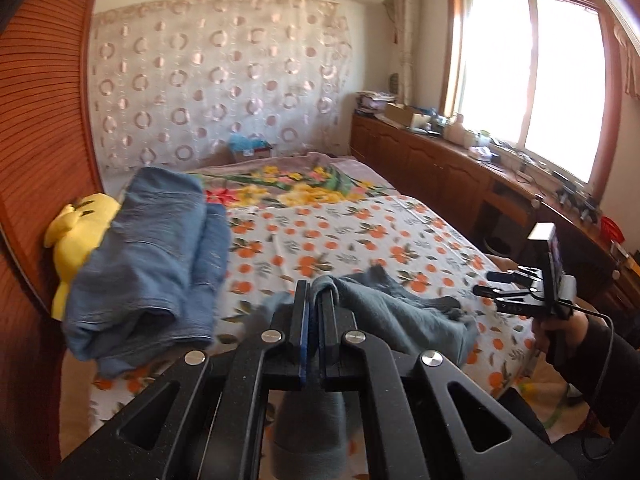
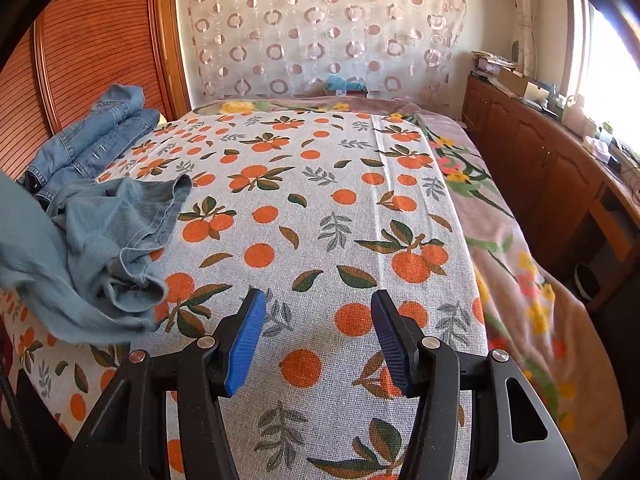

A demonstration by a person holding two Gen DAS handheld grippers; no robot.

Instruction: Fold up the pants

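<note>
My left gripper is shut on grey-blue pants; the cloth passes between its fingers, hangs below them and trails right across the bed. The same pants show crumpled at the left of the right wrist view. My right gripper is open and empty, above the orange-print bedspread, to the right of the pants. It also shows in the left wrist view, held by a hand at the bed's right edge.
Folded blue jeans are piled at the bed's left by the wooden headboard, with a yellow plush toy behind. The jeans also show in the right wrist view. A wooden cabinet with clutter runs under the window at right.
</note>
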